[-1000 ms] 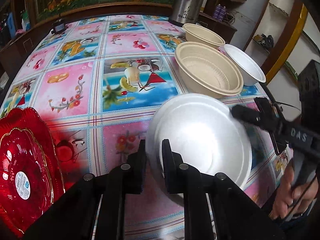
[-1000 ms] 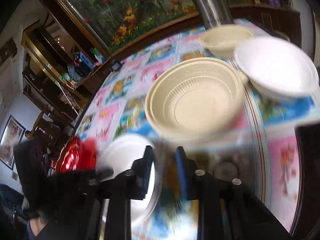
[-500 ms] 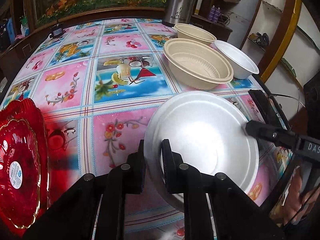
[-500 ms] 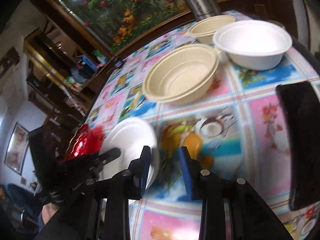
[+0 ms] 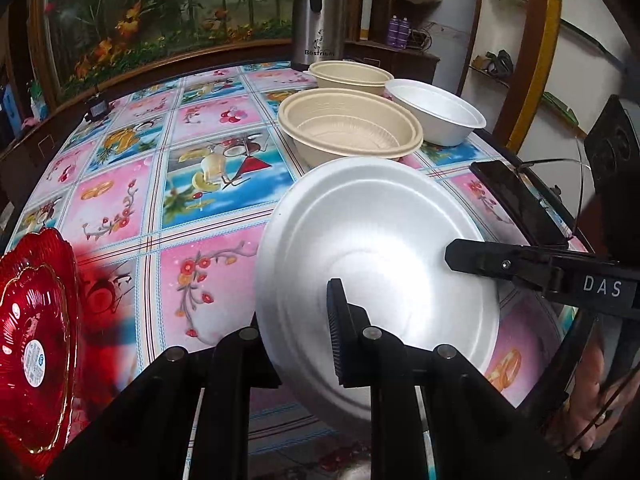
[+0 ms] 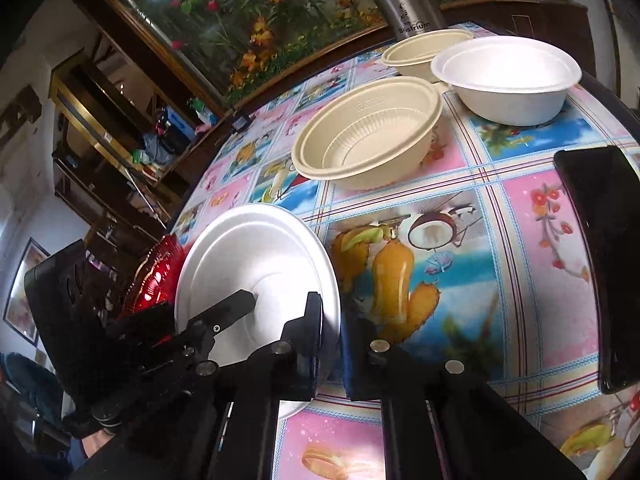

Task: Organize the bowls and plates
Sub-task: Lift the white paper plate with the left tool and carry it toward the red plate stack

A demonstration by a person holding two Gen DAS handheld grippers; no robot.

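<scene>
The white foam plate (image 5: 380, 248) is off the bench (image 5: 208, 184), tilted with its face toward the left wrist camera, and both tools hold it by the rim. The left tool (image 5: 298, 316) is pinched narrow on the near edge at about 6 o'clock, one finger inside the dish and one behind it. The right tool (image 6: 330, 336) has just snapped nearly shut on the rim at about 3 o'clock in the left view, its dark finger lying across the plate's face. As a judgement, the plate belongs either on the red plates (image 5: 32, 336) or near the bowls, and the choice decides which tool should let go. The red plates lie at 9 o'clock from the plate, close to the left tool; the large beige bowl (image 5: 352, 132) sits at 12 o'clock just past the plate's far rim, with a white bowl (image 5: 436, 112) and a second beige bowl (image 5: 352, 74) behind it. A black phone (image 5: 516, 204) lies at 2 o'clock near the bench edge, so room is tight there; open cloth spreads toward 10 and 11 o'clock.
</scene>
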